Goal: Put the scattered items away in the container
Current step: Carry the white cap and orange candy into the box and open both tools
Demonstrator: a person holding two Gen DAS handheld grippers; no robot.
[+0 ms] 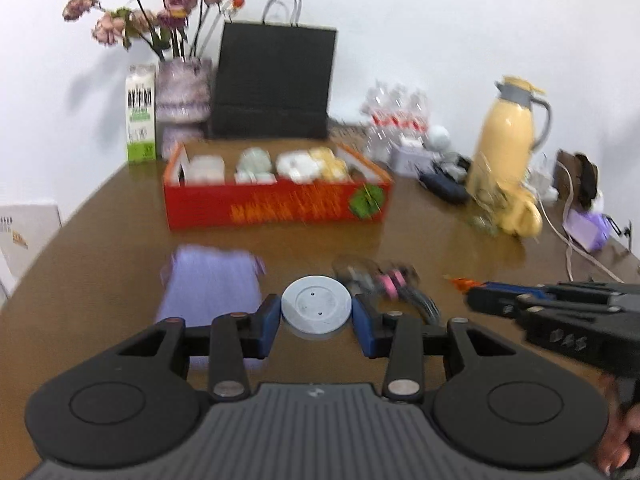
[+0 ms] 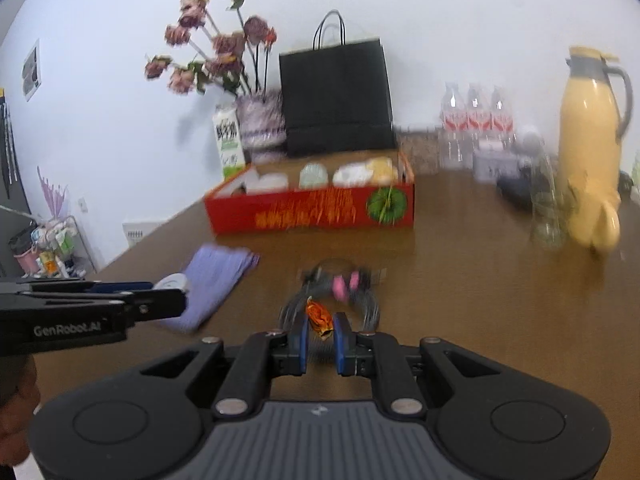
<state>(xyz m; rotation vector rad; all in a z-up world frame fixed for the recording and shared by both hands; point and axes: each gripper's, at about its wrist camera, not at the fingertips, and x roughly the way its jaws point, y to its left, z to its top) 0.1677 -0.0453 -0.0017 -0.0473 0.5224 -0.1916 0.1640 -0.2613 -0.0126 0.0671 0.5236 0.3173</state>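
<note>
The left gripper (image 1: pixel 316 314) pinches a round grey disc (image 1: pixel 316 307) between its blue pads (image 1: pixel 269 322), the disc filling the whole gap and lifted just above the brown table (image 1: pixel 440 232). The right gripper (image 2: pixel 320 338) has its jaws drawn close on a small orange-wrapped candy (image 2: pixel 319 317), which sits at the fingertips with its crumpled ends sticking out above and below.

The red box (image 1: pixel 276 204), the container, stands farther back on the table, well beyond both grippers. It already holds several pale items, though blur keeps them from being identified. In front of the box, on its near left, lies a folded purple cloth (image 1: pixel 212 284); on its near right lies a tangle of dark cord with pink pieces (image 1: pixel 380 280), too smeared to name. Behind the box stand a black paper bag (image 1: pixel 274 80) and a vase of dried flowers (image 1: pixel 182 88); to the box's right stands a yellow jug (image 1: pixel 508 140).

Both views are motion-blurred. In the left wrist view the right gripper enters from the right edge, seen side-on and cut off by the frame. In the right wrist view the left gripper reaches in from the left edge, level with the table. Both tools point toward the box.
</note>
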